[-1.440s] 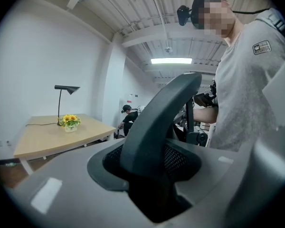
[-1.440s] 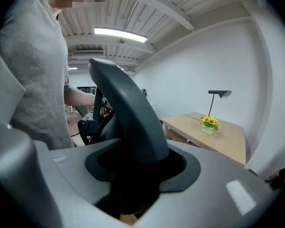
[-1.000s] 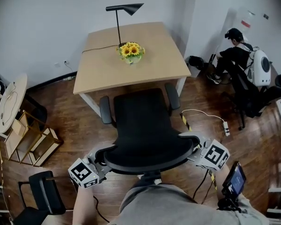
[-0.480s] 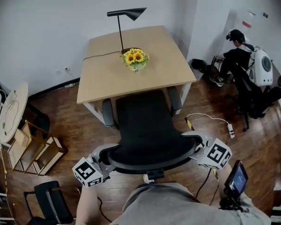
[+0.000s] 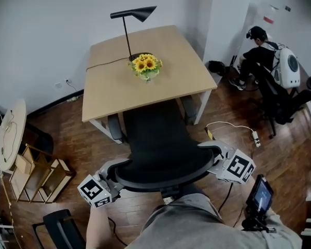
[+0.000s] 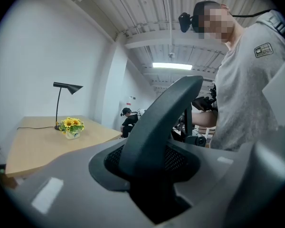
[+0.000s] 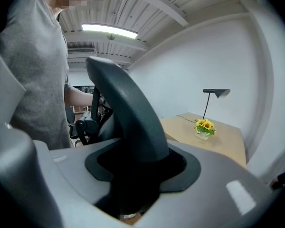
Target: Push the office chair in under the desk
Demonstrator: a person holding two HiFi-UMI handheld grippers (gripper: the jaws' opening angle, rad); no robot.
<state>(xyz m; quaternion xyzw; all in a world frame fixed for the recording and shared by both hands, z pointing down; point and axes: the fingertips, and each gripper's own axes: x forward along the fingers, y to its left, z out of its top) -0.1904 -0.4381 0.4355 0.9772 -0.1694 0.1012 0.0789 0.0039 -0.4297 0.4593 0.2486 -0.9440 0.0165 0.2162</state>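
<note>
My left gripper (image 5: 116, 179) is closing on one end of the backrest of the office chair (image 5: 154, 139), my right gripper (image 5: 214, 158) clamping the other.

office chair (image 5: 160, 167) rolled farther forward, seat (image 5: 155, 126) now partly under desk (image 5: 109, 87), armrests (image 5: 114, 128) reaching desk edge

Black office chair (image 5: 158, 139), pale wood desk (image 5: 168, 79), yellow sunflowers (image 5: 145, 65), black lamp (image 5: 136, 14), dark brown floor (image 5: 80, 139)

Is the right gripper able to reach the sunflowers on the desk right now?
Probably not. The right gripper is shut on the office chair, and the chair and a stretch of desk lie between it and the sunflowers.
</note>
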